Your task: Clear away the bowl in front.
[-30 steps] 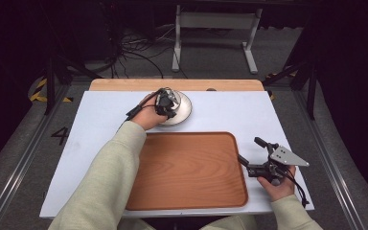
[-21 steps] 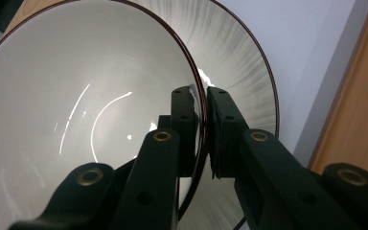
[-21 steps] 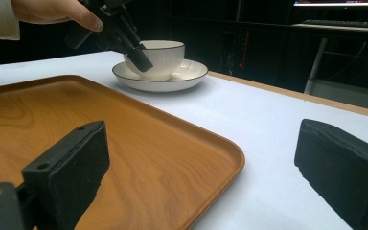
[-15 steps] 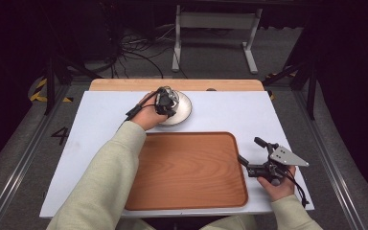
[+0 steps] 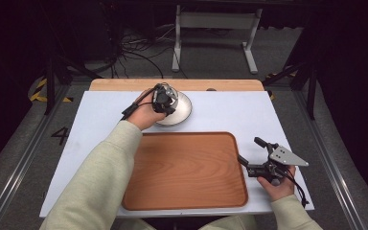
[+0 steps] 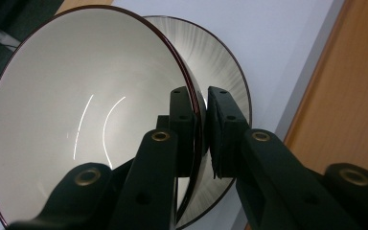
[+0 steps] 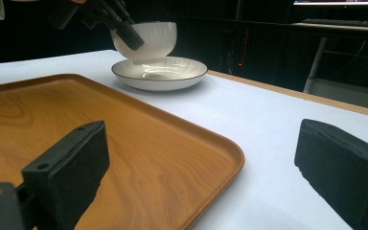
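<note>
The bowl (image 7: 146, 39), near the top middle of the high view, is pinched by its rim in the left gripper (image 6: 200, 125), lifted just above the plate (image 7: 159, 73), while the right gripper (image 5: 258, 154) waits open by the tray (image 5: 187, 170).

Bowl above plate, tray in front of both.
We see the bowl (image 7: 146, 40) held just over the plate (image 7: 160, 73) at the table's (image 5: 230, 112) far side; the tray (image 5: 187, 170) lies nearer, the right gripper (image 5: 258, 155) at its right edge.

A lab-like recording space: dark room, loose floor cables (image 5: 124, 52), a metal stand (image 5: 215, 28), hazard tape (image 5: 40, 91).
</note>
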Demonstrator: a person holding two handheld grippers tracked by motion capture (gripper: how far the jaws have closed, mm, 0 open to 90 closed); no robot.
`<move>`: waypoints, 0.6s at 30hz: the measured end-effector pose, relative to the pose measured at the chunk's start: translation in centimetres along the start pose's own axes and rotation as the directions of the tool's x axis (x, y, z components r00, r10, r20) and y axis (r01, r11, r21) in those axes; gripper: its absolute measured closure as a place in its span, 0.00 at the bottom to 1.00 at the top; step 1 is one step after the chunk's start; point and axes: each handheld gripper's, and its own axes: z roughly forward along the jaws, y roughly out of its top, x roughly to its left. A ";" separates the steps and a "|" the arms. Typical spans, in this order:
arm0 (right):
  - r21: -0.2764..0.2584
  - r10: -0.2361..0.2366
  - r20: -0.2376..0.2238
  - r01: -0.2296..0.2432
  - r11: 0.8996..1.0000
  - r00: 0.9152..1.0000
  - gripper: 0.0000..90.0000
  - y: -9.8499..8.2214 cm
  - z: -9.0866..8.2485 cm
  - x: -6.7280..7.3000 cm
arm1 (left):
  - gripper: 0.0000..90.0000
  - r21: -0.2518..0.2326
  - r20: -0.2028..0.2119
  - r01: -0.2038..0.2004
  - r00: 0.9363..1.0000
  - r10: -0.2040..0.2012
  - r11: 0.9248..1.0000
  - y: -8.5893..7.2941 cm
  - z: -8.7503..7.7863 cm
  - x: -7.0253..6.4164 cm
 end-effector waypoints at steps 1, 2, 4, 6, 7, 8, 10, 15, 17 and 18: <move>0.000 0.000 0.000 0.000 1.000 1.000 0.06 0.0 0.0 0.0 | 0.91 0.003 -0.008 -0.005 1.000 0.005 1.000 0.1 -0.2 -0.2; 0.000 0.000 0.000 0.000 1.000 1.000 0.06 0.0 0.0 0.0 | 0.91 0.005 -0.013 -0.007 1.000 0.007 1.000 0.1 -0.4 -0.3; 0.001 0.000 0.000 0.000 1.000 1.000 0.06 0.0 0.0 0.0 | 0.91 -0.001 -0.010 -0.006 1.000 0.006 1.000 0.2 -0.9 -0.4; 0.001 0.000 0.000 0.000 1.000 1.000 0.06 0.0 0.0 0.0 | 0.91 -0.010 -0.006 -0.005 1.000 0.005 1.000 0.3 -1.3 -0.5; 0.000 -0.001 -0.001 0.001 1.000 1.000 0.06 0.0 0.0 0.0 | 0.91 -0.011 -0.006 -0.008 1.000 0.008 1.000 0.4 -1.5 -0.6; 0.001 -0.001 -0.002 0.001 1.000 1.000 0.06 0.0 0.0 0.0 | 0.91 -0.016 -0.009 -0.013 1.000 0.013 1.000 0.5 -1.7 -0.7; 0.002 0.001 -0.001 -0.001 1.000 1.000 0.06 0.0 0.0 0.0 | 0.91 -0.021 -0.005 -0.013 1.000 0.013 1.000 0.6 -2.1 -0.9; 0.002 0.001 -0.001 -0.001 1.000 1.000 0.06 0.0 0.0 0.0 | 0.91 -0.040 0.000 -0.021 1.000 0.021 0.999 1.0 -3.0 -1.5; 0.001 0.001 -0.001 -0.001 1.000 1.000 0.06 0.0 0.0 0.0 | 0.91 -0.053 0.006 -0.020 1.000 0.020 0.998 1.1 -3.6 -1.8; 0.002 0.000 -0.001 0.000 1.000 1.000 0.06 0.0 0.0 0.0 | 0.91 -0.054 0.005 -0.027 1.000 0.027 0.998 1.2 -3.8 -2.0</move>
